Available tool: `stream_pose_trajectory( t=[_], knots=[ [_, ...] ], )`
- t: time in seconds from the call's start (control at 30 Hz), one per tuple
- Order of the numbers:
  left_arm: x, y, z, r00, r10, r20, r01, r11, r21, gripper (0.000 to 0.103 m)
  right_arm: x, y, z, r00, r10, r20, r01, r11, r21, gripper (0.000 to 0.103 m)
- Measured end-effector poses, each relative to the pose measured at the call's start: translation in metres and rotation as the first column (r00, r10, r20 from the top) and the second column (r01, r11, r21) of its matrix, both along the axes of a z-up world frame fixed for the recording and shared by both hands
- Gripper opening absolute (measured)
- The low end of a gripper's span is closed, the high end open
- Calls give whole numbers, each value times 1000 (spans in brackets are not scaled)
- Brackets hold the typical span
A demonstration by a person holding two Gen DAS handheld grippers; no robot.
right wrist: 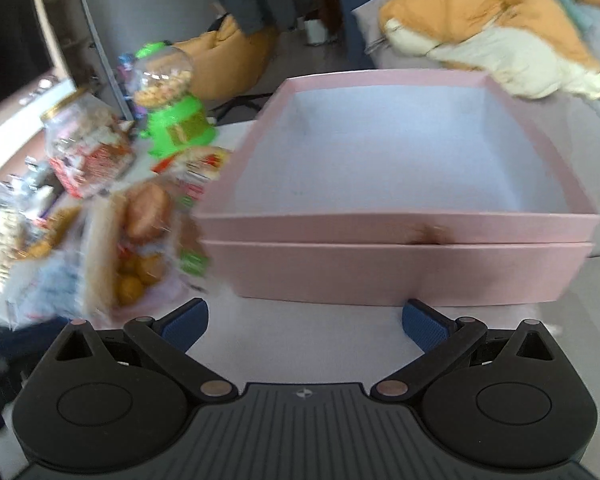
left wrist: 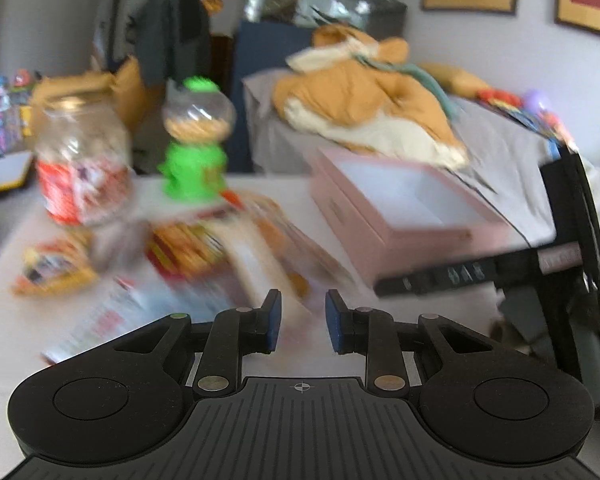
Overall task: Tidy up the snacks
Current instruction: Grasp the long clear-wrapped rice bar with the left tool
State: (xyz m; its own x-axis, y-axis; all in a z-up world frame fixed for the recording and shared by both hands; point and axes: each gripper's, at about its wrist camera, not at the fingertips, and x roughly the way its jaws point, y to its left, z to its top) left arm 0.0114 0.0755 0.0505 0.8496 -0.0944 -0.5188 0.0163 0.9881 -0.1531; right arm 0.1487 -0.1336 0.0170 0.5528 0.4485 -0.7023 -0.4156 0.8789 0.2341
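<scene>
A pink open box (right wrist: 396, 264) with an empty pale inside stands on the white table; it also shows in the left wrist view (left wrist: 384, 236) at the right. Several snack packets (left wrist: 204, 248) lie blurred in a heap left of the box, and show in the right wrist view (right wrist: 140, 240). My left gripper (left wrist: 303, 322) is open with a narrow gap, empty, just above the table near the heap. My right gripper (right wrist: 305, 322) is wide open and empty, right in front of the box's front wall.
A glass jar with a red label (left wrist: 82, 168) and a green gumball dispenser (left wrist: 194, 140) stand behind the packets; both show in the right wrist view (right wrist: 88, 148) (right wrist: 172, 108). An orange jacket (left wrist: 360, 104) lies on a grey bed behind the table.
</scene>
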Motion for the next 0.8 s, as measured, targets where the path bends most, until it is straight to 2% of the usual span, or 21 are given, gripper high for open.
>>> stream_pose_trajectory(
  t=[0.1, 0.23, 0.43, 0.57, 0.67, 0.7, 0.73, 0.8],
  knots=[
    [19, 25, 4, 997, 60, -41, -62, 997, -46, 28, 10, 21, 1, 998, 55, -39, -54, 998, 20, 103],
    [34, 38, -3, 993, 81, -82, -92, 986, -141, 28, 19, 63, 1, 995, 99, -18, -100, 994, -42, 103],
    [49, 27, -16, 990, 69, -126, -91, 980, -178, 29, 31, 83, -2, 991, 129, 18, -128, 991, -39, 97],
    [72, 4, -21, 996, 33, -88, -39, 997, -68, 36, 22, 63, -1, 993, 108, 50, -103, 989, -110, 97],
    [90, -13, -34, 994, 14, -110, -9, 999, 48, 38, 11, 40, -8, 996, 66, 65, -54, 984, -169, 98],
    [91, -17, -37, 996, 8, -91, 0, 997, 83, 41, 8, 35, -9, 995, 61, 80, -46, 981, -187, 100],
    [90, -20, -39, 997, -4, -81, 13, 994, 106, 41, 4, 29, -11, 994, 57, 92, -38, 979, -202, 103],
    [83, -20, -39, 997, -22, -75, 30, 994, 106, 35, 1, 18, -12, 995, 47, 88, -31, 983, -180, 103]
  ],
)
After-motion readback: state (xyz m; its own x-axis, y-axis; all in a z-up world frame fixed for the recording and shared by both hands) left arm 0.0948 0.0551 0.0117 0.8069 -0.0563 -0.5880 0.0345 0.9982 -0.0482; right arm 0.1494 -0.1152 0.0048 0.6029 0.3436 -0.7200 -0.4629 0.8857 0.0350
